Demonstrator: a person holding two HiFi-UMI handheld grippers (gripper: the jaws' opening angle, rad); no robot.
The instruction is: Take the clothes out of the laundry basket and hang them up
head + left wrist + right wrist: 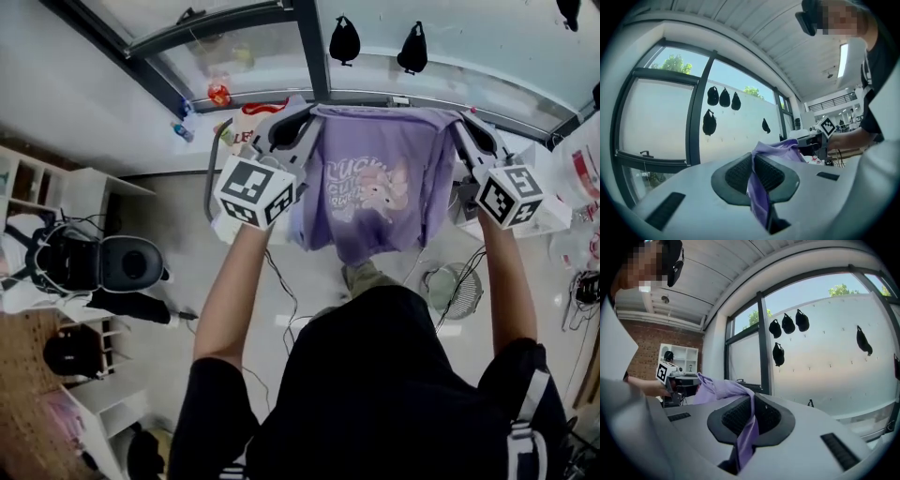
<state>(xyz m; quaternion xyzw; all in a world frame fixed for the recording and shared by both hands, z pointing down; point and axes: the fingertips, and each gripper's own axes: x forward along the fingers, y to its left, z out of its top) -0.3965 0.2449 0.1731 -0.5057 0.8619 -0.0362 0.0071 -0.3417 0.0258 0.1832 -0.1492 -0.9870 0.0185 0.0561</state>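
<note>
A large dark-framed window (244, 56) spans the top of the head view, above a pale floor (187, 244). A person in a black top (394, 394) fills the lower centre, with both forearms reaching up the frame. Between them, at upper centre, a purple T-shirt (375, 192) with a pale printed design hangs spread out in front of the glass, clear of the floor. The left gripper (289, 127), at the shirt's upper left corner, is clamped on one shoulder. The right gripper (473, 136), at the upper right corner, pinches the other. Each gripper view shows purple cloth squeezed between closed dark pads (733, 172). Small black pouches (344, 40) hang on the glass near the top edge.
</note>
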